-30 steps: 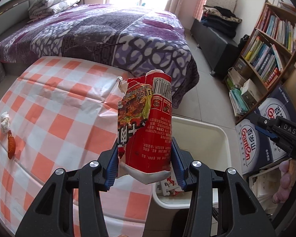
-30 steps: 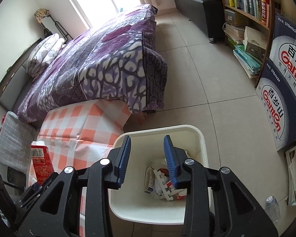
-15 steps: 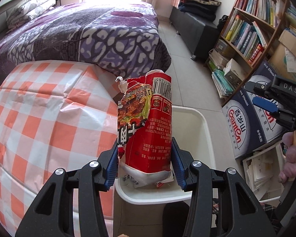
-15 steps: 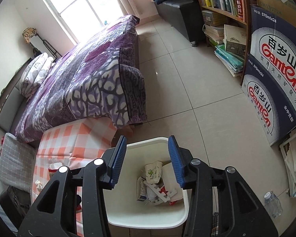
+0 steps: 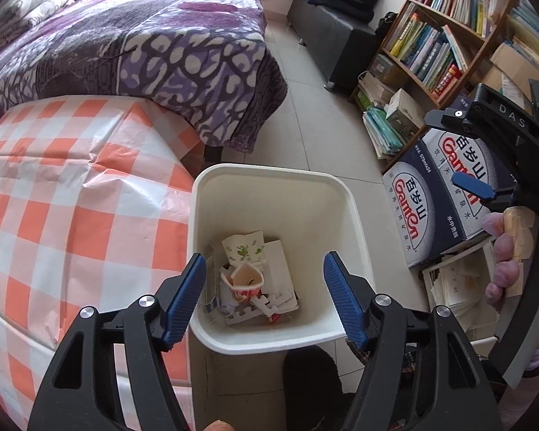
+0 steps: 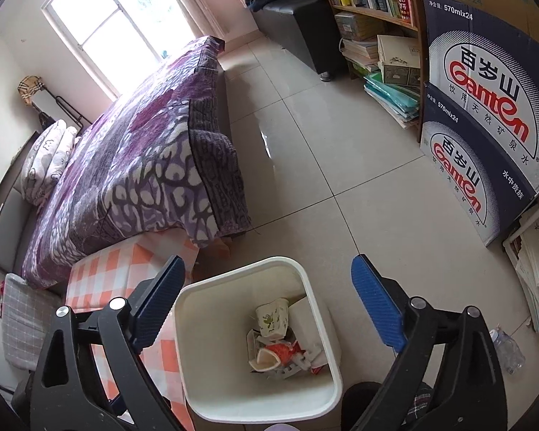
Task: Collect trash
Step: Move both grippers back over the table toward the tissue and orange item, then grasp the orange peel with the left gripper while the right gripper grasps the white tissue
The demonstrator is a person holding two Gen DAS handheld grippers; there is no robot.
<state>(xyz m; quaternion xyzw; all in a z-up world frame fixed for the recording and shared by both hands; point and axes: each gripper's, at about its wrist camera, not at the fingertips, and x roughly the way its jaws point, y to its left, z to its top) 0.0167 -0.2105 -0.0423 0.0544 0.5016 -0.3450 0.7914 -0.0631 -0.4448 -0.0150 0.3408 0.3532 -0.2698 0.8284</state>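
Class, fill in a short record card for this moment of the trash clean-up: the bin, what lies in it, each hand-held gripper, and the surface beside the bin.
bin: white trash bin, upright on the tiled floor, no lid
contents: red snack packet, paper cup with green print, white paper scraps
left hand-held gripper: above the bin, jaws opening, nothing between them
right hand-held gripper: above the bin, jaws opening, nothing between them
beside bin: table with orange checked cloth

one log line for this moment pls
left gripper: opening, empty | right gripper: opening, empty | red wrapper: in white bin
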